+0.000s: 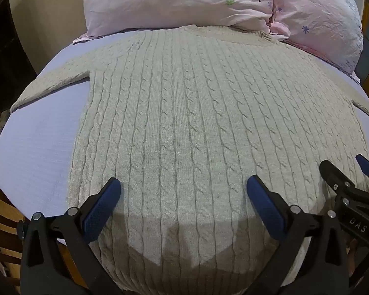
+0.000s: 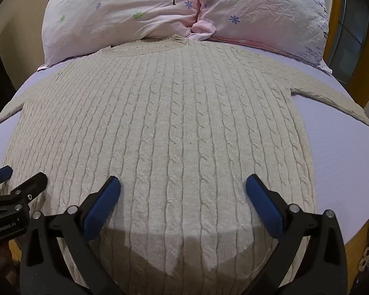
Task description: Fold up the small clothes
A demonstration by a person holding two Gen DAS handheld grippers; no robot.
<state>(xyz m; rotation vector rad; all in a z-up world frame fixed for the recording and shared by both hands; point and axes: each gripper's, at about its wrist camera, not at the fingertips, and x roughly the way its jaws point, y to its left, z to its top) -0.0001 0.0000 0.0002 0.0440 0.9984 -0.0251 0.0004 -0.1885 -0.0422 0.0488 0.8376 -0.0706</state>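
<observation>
- My left gripper (image 1: pixel 183 184) is showing matt black plastic arms, grainy blue pads (image 1: pixel 264 206) and shiny metal rivets.
- My right gripper (image 2: pixel 183 184) is wearing the same finish.
- The sweater (image 1: pixel 196 113) is looking like thick, fuzzy cable-knit wool, matt cream.
- The bedsheet (image 1: pixel 44 147) is lying as smooth lilac cloth.
- The pillows (image 2: pixel 125 17) are showing crinkled pink cotton.
- The bed frame (image 2: pixel 351 245) is gleaming as varnished wood.

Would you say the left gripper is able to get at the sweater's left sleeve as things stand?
Probably yes. The left gripper hovers open over the sweater near its hem, and the left sleeve lies flat and uncovered on the lavender sheet, with nothing between them.
</observation>
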